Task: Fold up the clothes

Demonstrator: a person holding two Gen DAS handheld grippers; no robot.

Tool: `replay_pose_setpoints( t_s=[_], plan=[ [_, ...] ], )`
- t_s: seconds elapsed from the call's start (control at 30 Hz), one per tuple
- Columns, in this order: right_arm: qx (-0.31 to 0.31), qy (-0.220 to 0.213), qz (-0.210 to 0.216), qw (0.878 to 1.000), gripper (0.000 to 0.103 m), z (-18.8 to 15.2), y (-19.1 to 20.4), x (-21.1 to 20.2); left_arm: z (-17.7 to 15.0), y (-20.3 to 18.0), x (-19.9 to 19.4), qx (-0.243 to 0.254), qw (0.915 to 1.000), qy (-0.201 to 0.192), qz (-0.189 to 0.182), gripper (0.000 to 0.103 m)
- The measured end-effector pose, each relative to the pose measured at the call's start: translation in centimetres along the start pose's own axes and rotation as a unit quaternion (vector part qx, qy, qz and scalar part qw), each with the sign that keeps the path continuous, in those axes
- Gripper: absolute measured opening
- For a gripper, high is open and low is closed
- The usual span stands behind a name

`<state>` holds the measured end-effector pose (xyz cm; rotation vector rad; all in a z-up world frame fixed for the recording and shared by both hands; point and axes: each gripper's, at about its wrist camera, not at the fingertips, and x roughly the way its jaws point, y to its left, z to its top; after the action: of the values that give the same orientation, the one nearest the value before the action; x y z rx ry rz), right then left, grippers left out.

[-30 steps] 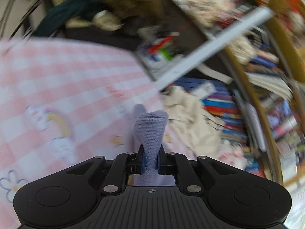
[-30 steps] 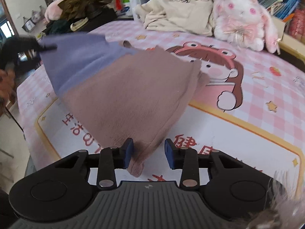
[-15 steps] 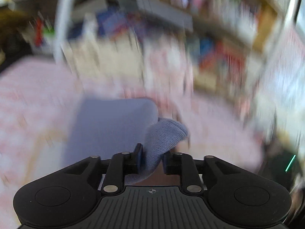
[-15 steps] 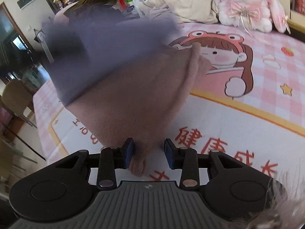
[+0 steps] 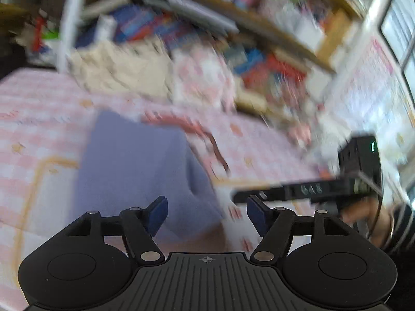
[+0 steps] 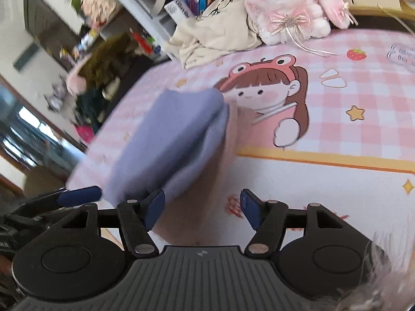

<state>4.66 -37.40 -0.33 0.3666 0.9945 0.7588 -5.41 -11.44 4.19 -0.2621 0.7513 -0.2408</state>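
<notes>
Nearest the lenses: left gripper [image 5: 207, 211] and right gripper [image 6: 202, 208], jaws wide, empty. Beyond and between the jaws: folded lavender-and-mauve knit garment [image 6: 171, 140], lying on pink checked cartoon-print sheet [image 6: 350, 119], long axis running away from the grippers. Farthest: white-and-pink plush rabbit [image 6: 290, 5].

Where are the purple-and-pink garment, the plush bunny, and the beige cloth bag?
purple-and-pink garment [image 6: 168, 140]: right wrist view, middle of its purple top layer.
plush bunny [image 6: 288, 7]: right wrist view, its white chest above the bow.
beige cloth bag [image 6: 215, 36]: right wrist view, middle of the crumpled body.
</notes>
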Motion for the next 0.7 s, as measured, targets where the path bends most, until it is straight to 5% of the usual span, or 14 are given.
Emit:
replay_pose_setpoints(
  t_s=[0.13, 0.23, 0.3, 0.37, 0.47, 0.57, 0.7],
  plan=[
    [0.094, 0.018, 0.064, 0.993, 0.078, 1.3, -0.7, 2.0, 1.0, 2.4, -0.7, -0.024, 0.9977, -0.036, 0.051, 0.063],
    [0.159, 0.035, 0.083, 0.983, 0.078, 1.8, -1.1, 4.7, -0.3, 3.4, 1.8, -0.013, 0.9983, -0.013, 0.056, 0.042],
    [0.168, 0.034, 0.073, 0.982, 0.076, 2.1, -0.8, 6.4, -1.3, 3.5, 3.0, -0.004, 0.9984, 0.002, 0.057, 0.040],
    [0.150, 0.023, 0.044, 0.987, 0.069, 2.6, -0.2, 7.3, -2.2, 3.6, 3.4, 0.001, 0.9989, 0.007, 0.047, 0.039],
    [0.092, -0.002, 0.007, 0.996, 0.016, 3.3, 1.4, 7.9, -2.2, 2.8, 3.7, 0.034, 0.9980, 0.022, 0.049, 0.040],
    [-0.061, -0.050, 0.015, 0.997, 0.016, 2.7, 5.0, 5.8, -2.1, 2.3, 3.8, 0.057, 0.9962, 0.035, 0.056, 0.040],
    [-0.080, -0.054, 0.002, 0.995, 0.016, 2.2, 5.0, 4.8, -1.8, 2.4, 3.4, 0.060, 0.9960, 0.034, 0.057, 0.043]
  ],
)
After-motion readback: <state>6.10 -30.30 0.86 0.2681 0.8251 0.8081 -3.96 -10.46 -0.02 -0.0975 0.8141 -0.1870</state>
